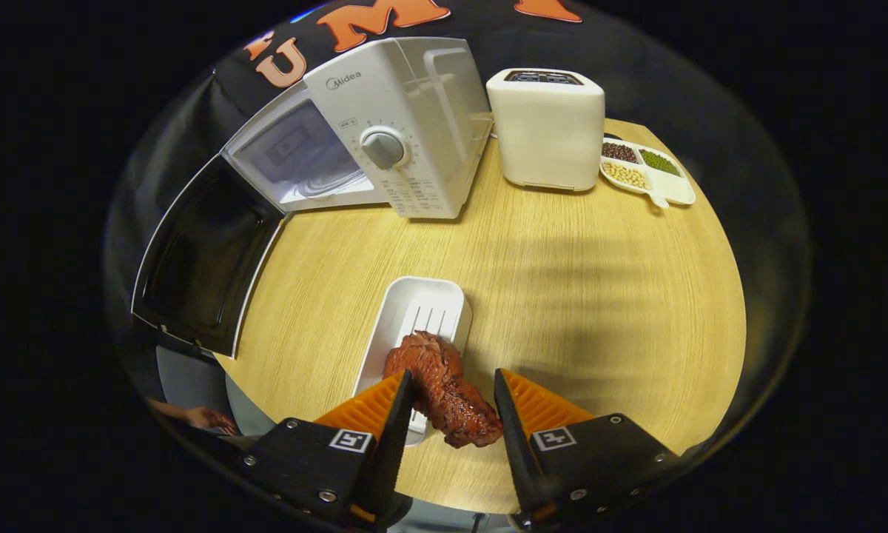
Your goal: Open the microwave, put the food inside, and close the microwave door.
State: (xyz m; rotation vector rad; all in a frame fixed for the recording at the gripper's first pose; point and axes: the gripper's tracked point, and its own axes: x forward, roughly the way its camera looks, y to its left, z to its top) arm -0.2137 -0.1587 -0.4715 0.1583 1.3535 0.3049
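Gripper view, read left to right from my remote seat. At the far left I see a person's hand [209,419] low beside the table edge, below the open door. The black-lined, white-framed microwave door [206,260] is swung fully open and hangs out past the table's left edge. Behind it stands the white box-shaped microwave [370,133] with its lit, pale cavity [296,159] exposed and a round grey dial [382,148] on the control panel. The support is a round, light wood-grain table [599,296]; broad soft shadows fall across its middle, and dark booth cloth closes the space behind it.

Near the table's front edge lies a white rectangular plastic tray [422,311] with a ribbed floor. A reddish-brown glazed piece of meat [444,389] rests partly on the tray's near end and reaches over its rim towards me, lying between the fingers of the gripper [455,403]. The fingers are spread: the left one sits close against the meat and may touch it, the right one stands apart from it, so nothing is clamped.

Further right, at the back, stands a white rounded toaster [547,137] with slots on top. Just beside it is a white divided dish [647,174] with dark, pale and green beans in separate compartments.
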